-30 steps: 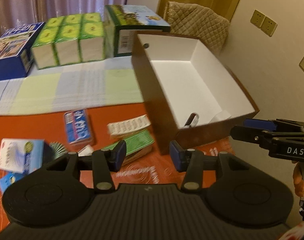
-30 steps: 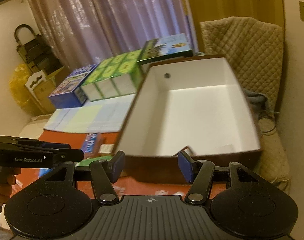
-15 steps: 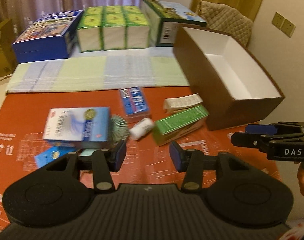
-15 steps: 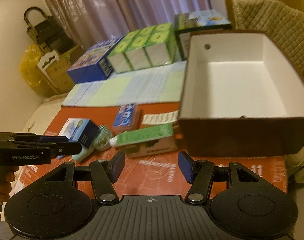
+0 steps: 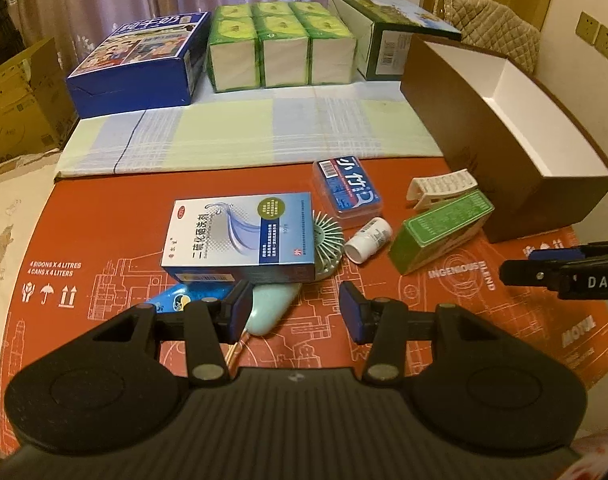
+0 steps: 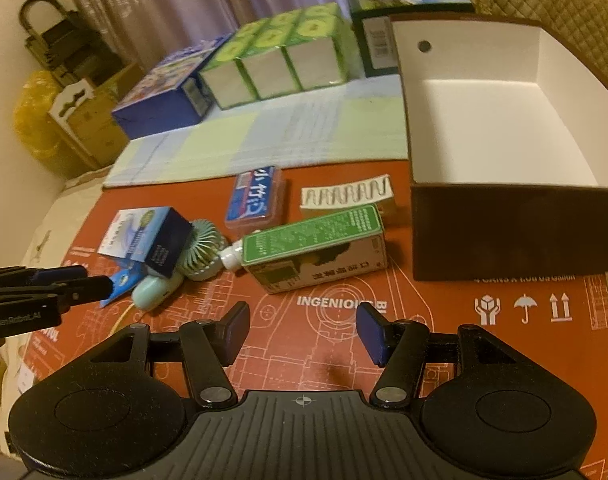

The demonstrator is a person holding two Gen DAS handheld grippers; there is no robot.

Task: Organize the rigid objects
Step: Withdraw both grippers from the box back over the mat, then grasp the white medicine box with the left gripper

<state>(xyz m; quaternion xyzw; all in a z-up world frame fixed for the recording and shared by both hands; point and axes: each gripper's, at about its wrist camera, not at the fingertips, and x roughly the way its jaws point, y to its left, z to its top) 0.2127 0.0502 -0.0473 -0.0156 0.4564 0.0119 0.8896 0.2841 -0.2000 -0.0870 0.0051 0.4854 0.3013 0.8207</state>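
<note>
On the red mat lie a blue-and-white medicine box, a small mint hand fan, a white bottle, a green carton, a blue flat case and a white pill strip. A brown box with a white inside stands open at the right. My left gripper hovers open near the fan's handle. My right gripper is open over bare mat in front of the green carton.
Behind the mat lies a checked cloth. Along the back stand a blue carton, green tissue packs and a dark green box. A quilted chair stands at the far right, cardboard boxes at the left.
Both grippers have drawn back from the brown box and tilted down. The loose items on the red mat now fill the middle of both views. Neither jaw has changed its width.
</note>
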